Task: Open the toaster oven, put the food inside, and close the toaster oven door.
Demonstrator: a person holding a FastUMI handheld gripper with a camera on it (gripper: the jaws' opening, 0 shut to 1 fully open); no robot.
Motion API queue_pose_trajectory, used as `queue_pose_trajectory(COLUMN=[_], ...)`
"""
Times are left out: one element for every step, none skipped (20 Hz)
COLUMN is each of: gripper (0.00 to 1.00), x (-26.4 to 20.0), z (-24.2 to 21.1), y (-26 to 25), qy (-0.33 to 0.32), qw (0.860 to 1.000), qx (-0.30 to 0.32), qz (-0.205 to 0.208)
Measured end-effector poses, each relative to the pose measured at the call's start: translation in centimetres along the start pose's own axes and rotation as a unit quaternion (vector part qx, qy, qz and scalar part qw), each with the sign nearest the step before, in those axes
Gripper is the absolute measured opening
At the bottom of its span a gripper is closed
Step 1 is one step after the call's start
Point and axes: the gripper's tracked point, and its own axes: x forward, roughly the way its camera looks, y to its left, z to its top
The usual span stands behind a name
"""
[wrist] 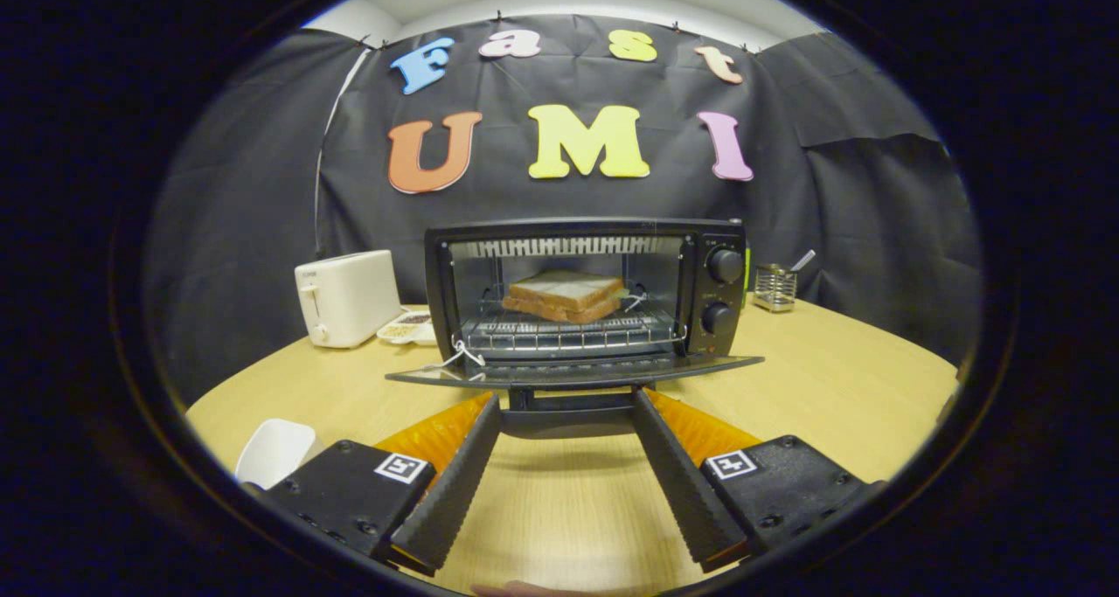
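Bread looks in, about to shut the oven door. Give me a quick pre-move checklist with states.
1. Sandwich fully on the rack, inside the toaster oven: ok.
2. Door down, flat open: ok.
3. Gripper open, holding nothing: ok.
4. Door handle between the fingertips: ok.
5. Fingers touching the handle: cannot tell.
6. White cord at the door's left hinge, may snag: not ok.
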Motion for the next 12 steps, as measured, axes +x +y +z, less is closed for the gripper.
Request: queue_pose_trajectory(gripper=[1.0, 1.0, 1.0, 1.0, 1.0, 1.0, 1.0, 1.0, 1.0, 1.0, 1.0, 1.0], x=[0.0, 0.0, 0.0, -0.1, 0.2, 0.3, 0.5, 0.7, 0.9, 1.1, 1.5, 2.2], z=[0.5, 1.1, 1.7, 2.4, 3.0, 3.7, 4.4, 5.0, 5.6, 6.2, 6.9, 7.9], y=[0.0, 0.1, 0.1, 0.2, 0.2, 0.2, 0.2, 0.3, 0.3, 0.3, 0.4, 0.8], qy=[-0.013, -0.025, -0.038, -0.048, -0.056, -0.061, -0.065, -0.066, -0.067, -0.068, -0.068, -0.069], qw=[1.0, 1.0, 0.999, 0.999, 0.998, 0.998, 0.998, 0.998, 0.998, 0.998, 0.998, 0.997], qx=[-0.003, -0.007, -0.011, -0.013, -0.013, -0.013, -0.012, -0.009, -0.006, -0.006, -0.01, -0.014], qz=[0.001, 0.002, 0.003, 0.004, 0.006, 0.007, 0.007, 0.007, 0.007, 0.008, 0.011, 0.013])
